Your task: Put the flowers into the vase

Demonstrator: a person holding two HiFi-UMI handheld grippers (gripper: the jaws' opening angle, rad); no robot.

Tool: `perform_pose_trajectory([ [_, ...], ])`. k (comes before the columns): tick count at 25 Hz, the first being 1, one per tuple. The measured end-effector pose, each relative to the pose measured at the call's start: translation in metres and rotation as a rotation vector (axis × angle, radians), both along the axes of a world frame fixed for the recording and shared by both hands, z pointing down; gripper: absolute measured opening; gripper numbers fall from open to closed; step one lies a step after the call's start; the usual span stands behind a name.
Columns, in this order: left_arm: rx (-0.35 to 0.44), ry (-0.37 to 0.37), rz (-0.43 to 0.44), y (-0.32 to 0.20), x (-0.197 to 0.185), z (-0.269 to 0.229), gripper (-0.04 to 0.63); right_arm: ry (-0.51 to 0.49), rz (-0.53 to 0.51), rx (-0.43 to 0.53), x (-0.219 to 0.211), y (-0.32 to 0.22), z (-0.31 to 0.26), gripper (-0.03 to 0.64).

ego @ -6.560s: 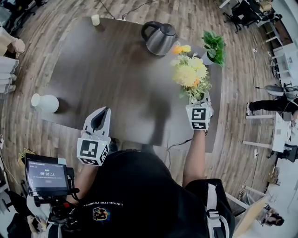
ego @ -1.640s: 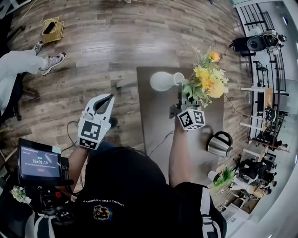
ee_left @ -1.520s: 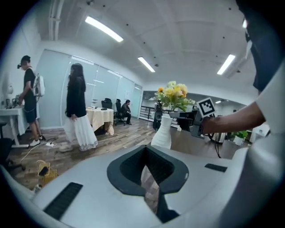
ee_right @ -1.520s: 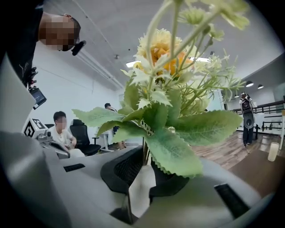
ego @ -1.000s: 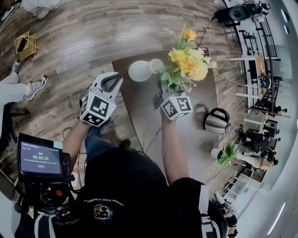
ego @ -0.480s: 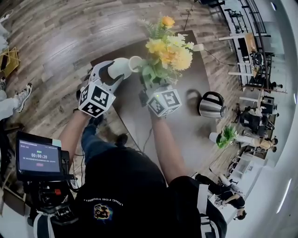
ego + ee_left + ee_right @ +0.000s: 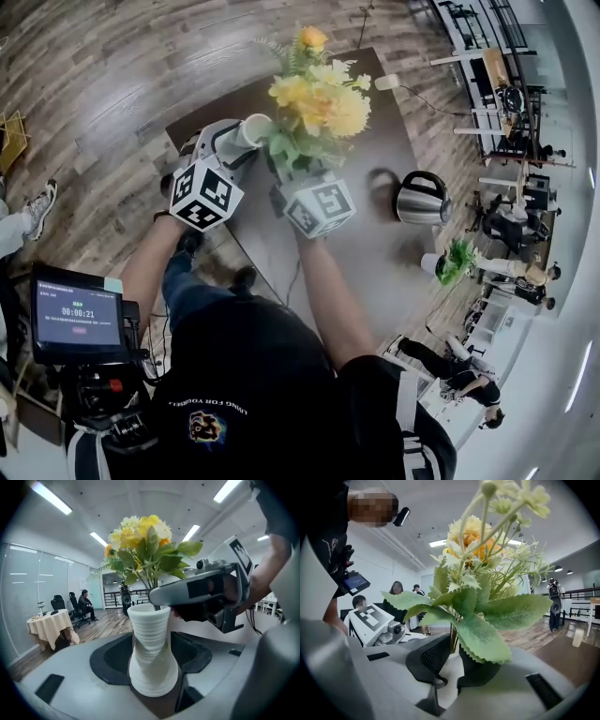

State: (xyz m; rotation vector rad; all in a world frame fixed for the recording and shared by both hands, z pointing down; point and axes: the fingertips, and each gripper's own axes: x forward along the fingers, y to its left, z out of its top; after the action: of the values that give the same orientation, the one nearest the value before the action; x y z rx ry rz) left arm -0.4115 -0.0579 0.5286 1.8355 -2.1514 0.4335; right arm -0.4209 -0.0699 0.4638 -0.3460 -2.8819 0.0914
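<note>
The left gripper (image 7: 228, 142) has just been opening its jaws; they stand wide around the white vase (image 7: 151, 654) on the table (image 7: 375, 258). The right gripper (image 7: 294, 176) grips the flowers (image 7: 317, 92) by the stems, just beside the vase's mouth.

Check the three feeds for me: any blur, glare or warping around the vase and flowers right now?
Head view: strong fisheye, floorboards and table edges bow, yet flowers and vase are evenly lit and sharp. Left gripper view: vase crisp, ceiling strip lights bright but not washing it out, dark corners. Right gripper view: nearest leaves slightly soft, upper blooms pale against the bright ceiling.
</note>
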Motion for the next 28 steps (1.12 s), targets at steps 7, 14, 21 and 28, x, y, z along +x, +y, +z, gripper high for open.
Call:
perform_pose_trajectory([
  [7,-0.001,-0.005,-0.002,-0.005,-0.002,-0.002,0.242,0.012,0.005,0.013,0.005,0.007,-0.004,0.041],
  [14,0.012,-0.01,0.007,-0.011,0.004,0.001,0.236,0.019,0.004,0.051,0.018,0.005,-0.001,0.055],
  [21,0.031,0.002,-0.006,-0.012,0.0,-0.001,0.232,0.048,-0.016,0.107,0.027,0.008,-0.003,0.094],
  [28,0.045,0.013,-0.015,-0.01,-0.005,-0.003,0.232,0.1,-0.017,0.141,0.052,0.01,0.01,0.118],
])
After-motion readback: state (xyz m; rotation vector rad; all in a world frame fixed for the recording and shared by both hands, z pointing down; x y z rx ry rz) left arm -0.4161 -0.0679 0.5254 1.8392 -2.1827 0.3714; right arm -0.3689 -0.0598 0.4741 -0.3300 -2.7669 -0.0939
